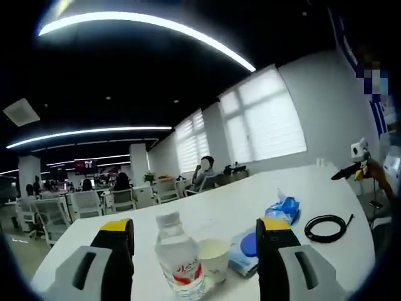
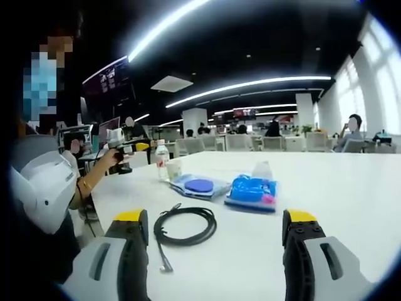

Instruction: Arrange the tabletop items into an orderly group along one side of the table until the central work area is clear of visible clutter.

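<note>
Clutter sits in a loose line across the white tabletop (image 2: 338,188): a clear plastic water bottle with a red label (image 1: 178,257), a small white paper cup (image 1: 213,257) touching it, a flat wet-wipe pack with a round blue lid (image 2: 199,186), a crinkled blue plastic pouch (image 2: 252,191) and a coiled black cable (image 2: 186,226).

Left gripper (image 1: 195,235): jaws spread wide and empty, with the bottle and cup framed between them. Right gripper (image 2: 213,227): jaws likewise spread and holding nothing, with the cable just ahead and the pouch beyond it.

Hazards, as judged from this position:
- The bottle and cup stand in contact. Closing on the bottle could catch and tip the lightweight cup.
- An off-centre closure on the round bottle may push it over onto the wipe pack.
- The cable's loose end trails out of the coil, so a lift may drag or uncoil it.

Labelling: the bottle label carries white script, too small to read. No other writing is legible.
</note>
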A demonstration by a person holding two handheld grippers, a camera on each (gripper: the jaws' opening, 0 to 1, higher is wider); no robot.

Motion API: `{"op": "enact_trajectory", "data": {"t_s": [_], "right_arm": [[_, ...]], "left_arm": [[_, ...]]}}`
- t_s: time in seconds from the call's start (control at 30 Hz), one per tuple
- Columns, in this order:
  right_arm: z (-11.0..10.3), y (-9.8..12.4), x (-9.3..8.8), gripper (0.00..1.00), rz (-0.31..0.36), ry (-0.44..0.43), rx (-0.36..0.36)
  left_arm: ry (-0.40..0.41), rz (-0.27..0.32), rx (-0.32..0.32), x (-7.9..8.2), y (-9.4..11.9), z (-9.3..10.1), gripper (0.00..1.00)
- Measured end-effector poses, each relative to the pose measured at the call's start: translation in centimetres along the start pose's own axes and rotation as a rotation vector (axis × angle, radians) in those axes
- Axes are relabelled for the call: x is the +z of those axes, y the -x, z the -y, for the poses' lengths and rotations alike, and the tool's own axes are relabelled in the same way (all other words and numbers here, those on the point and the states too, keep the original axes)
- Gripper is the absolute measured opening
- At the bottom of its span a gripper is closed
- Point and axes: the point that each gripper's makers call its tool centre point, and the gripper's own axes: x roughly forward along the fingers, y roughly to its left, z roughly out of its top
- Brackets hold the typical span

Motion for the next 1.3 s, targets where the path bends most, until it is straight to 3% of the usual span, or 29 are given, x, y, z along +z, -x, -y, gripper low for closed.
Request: {"op": "enact_trajectory", "data": {"t_s": [0.67, 0.83, 1.0, 1.3], "right_arm": [[-1.0, 0.0, 0.0, 0.83, -0.005, 0.018, 0.024], [-1.4, -0.1, -0.6, 0.83, -0.015, 0.004, 0.044], [-1.6, 0.0, -0.6, 0.83, -0.014, 0.009, 0.046], [-2.4, -0.2, -0.7, 0.82, -0.021, 0.011, 0.072]], "left_arm": [[0.04, 0.006, 0.075, -1.4, 4.5, 1.9, 0.79], [0.024, -0.017, 0.08, -2.2, 5.6, 3.1, 0.79], [0.039, -0.016, 0.065, -3.3, 7.0, 4.3, 0.72], [0.1, -0.027, 0.1, -4.9, 9.0, 5.0, 0.75]]}}
